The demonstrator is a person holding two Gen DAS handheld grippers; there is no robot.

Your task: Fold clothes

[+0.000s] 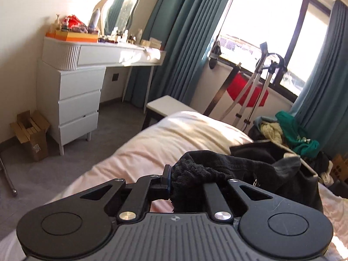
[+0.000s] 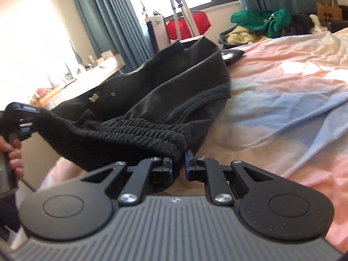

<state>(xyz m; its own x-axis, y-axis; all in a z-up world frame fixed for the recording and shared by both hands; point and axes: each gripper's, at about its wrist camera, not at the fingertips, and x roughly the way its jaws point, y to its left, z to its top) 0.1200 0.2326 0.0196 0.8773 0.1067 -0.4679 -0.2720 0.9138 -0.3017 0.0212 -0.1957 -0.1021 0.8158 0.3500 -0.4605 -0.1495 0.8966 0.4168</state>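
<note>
A black garment with a ribbed elastic waistband (image 2: 152, 100) is held up over the bed (image 2: 271, 100), its waistband stretched between both grippers. My right gripper (image 2: 178, 165) is shut on the right end of the waistband, with cloth bunched between its pads. At the left edge of the right wrist view, my left gripper (image 2: 26, 117), held by a hand (image 2: 13, 152), pinches the other end. In the left wrist view the left gripper (image 1: 187, 178) is shut on the black garment (image 1: 239, 167). The cloth drapes over and hides its right finger.
The bed (image 1: 174, 134) has pink, cream and blue bedding. A white dressing table with drawers (image 1: 78, 100), a white stool (image 1: 165, 104) and a cardboard box (image 1: 30, 134) stand left. A steamer stand (image 1: 256, 87) and a heap of clothes (image 2: 261, 21) are by the window.
</note>
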